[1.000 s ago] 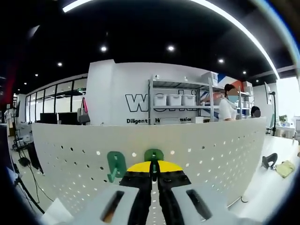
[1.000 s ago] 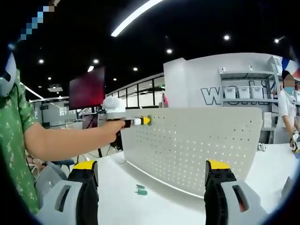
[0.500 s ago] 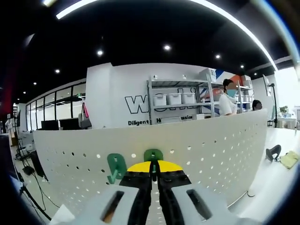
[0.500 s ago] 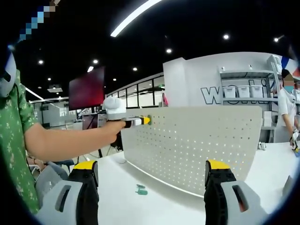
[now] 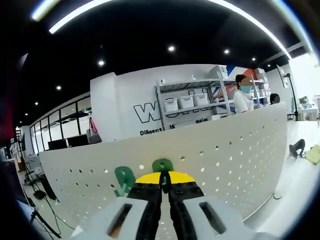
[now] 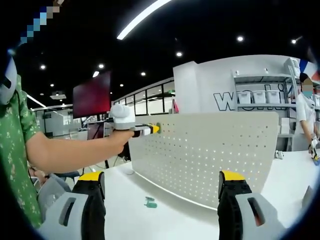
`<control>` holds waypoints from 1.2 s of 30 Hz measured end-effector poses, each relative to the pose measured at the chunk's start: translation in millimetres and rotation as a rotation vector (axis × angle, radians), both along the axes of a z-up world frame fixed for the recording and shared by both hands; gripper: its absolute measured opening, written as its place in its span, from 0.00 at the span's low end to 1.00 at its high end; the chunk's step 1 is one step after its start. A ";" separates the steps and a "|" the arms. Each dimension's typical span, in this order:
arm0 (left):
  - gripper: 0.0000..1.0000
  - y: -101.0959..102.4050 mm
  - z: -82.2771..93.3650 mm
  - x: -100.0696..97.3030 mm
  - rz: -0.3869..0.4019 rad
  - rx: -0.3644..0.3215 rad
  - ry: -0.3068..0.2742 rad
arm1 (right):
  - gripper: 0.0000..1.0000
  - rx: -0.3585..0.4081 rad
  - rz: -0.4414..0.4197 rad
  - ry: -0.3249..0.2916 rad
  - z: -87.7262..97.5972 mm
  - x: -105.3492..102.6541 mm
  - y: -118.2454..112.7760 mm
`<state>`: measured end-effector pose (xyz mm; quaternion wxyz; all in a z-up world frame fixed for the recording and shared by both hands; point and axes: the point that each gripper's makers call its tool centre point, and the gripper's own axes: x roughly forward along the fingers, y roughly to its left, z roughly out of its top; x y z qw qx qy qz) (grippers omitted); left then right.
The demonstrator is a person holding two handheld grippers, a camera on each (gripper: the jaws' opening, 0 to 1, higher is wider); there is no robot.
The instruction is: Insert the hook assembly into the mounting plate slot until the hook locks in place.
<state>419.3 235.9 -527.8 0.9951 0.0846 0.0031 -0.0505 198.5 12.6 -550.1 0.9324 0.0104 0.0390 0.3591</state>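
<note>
Ceiling dark, with long curved white light strips (image 5: pixel 150 4) and small round recessed spotlights (image 5: pixel 171 48). White back wall (image 5: pixel 127 95) carries large dark lettering, partly hidden. Grey metal shelving rack (image 5: pixel 187 107) stands against it, holding white storage bins (image 5: pixel 186 102). Row of dark-framed glass partitions (image 6: pixel 150 105) runs along the left side. Dark red wall screen (image 6: pixel 92 94) hangs nearer. White tabletop (image 6: pixel 150 220) below.
</note>
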 end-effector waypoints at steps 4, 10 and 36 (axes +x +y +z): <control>0.04 -0.2 -2.1 -0.2 0.000 0.002 0.006 | 0.96 0.001 -0.002 0.002 -0.8 0.4 -0.9; 0.03 0.2 -6.6 -0.3 -0.003 -0.004 0.015 | 0.96 0.002 0.000 0.000 -0.4 0.6 0.5; 0.13 3.1 -17.6 -8.5 -0.015 -0.073 0.028 | 0.96 -0.005 0.007 0.000 0.0 0.7 3.8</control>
